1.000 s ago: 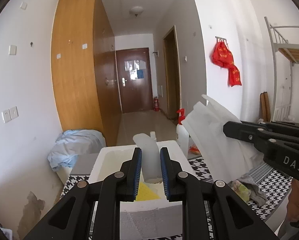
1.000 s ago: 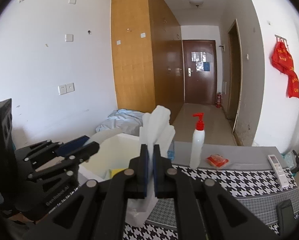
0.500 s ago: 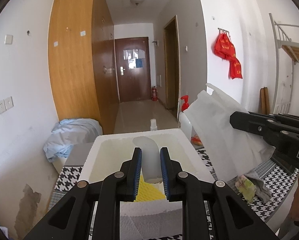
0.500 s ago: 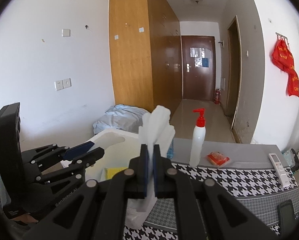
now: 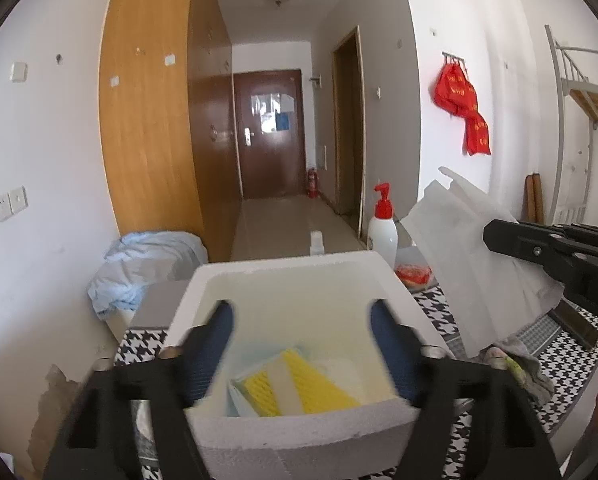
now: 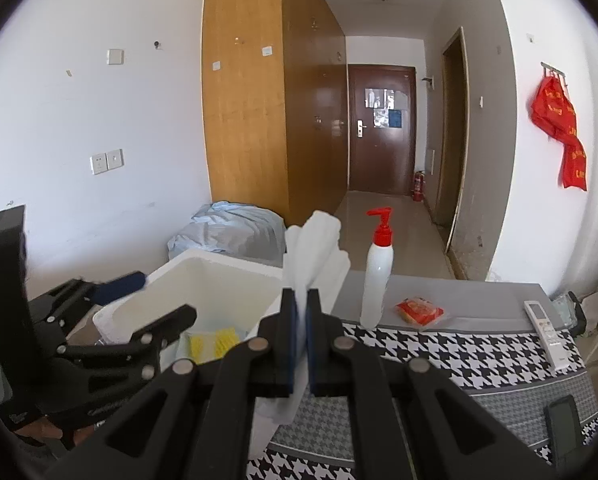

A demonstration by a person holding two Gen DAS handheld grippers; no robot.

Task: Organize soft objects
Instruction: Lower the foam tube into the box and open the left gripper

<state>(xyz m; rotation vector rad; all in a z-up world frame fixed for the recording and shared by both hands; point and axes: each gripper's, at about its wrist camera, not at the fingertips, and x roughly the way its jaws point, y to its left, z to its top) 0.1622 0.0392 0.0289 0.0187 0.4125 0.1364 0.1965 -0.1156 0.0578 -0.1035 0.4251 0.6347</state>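
Note:
My left gripper [image 5: 302, 312] hangs over the white foam box [image 5: 291, 264], its jaws opening with nothing between them. In the box lie a yellow sponge [image 5: 319, 388] and a pale whitish piece [image 5: 283, 384] across it. My right gripper [image 6: 301, 300] is shut on a white plastic bag [image 6: 315, 240], held up just right of the box. In the left wrist view the bag [image 5: 471, 264] hangs from the right gripper [image 5: 499, 236] at the right edge. The right wrist view shows the left gripper [image 6: 159, 298] spread above the box [image 6: 219, 264].
A white pump bottle with a red top [image 6: 377, 276] stands behind the box on the houndstooth tablecloth [image 6: 459, 356]. A red packet [image 6: 419, 310], a remote [image 6: 545, 326] and a dark phone [image 6: 563, 424] lie to the right. A crumpled rag [image 5: 519, 364] lies under the bag.
The left gripper has opened wide and let go of the translucent whitish piece it held; it has also sunk closer over the box. The right gripper still holds the bag.

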